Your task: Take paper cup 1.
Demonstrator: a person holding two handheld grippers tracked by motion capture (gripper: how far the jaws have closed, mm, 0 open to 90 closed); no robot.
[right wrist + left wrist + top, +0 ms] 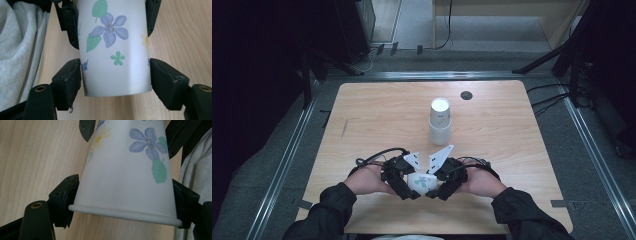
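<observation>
A white paper cup [421,181] printed with purple and yellow flowers lies on its side just above the table's front edge, between my two grippers. My left gripper [409,183] is shut on its rim end: in the left gripper view both pads [65,195] press the cup [125,175] just above the rolled rim. My right gripper [437,184] grips the base end; in the right gripper view its pads [72,75] touch both sides of the cup [115,50]. Each gripper view also shows the other gripper's jaws farther up the cup.
A stack of upside-down white cups [440,122] stands at the middle of the wooden table [377,115]. A dark round hole [466,95] sits near the far edge. The person's grey garment [20,50] hangs close behind the grippers.
</observation>
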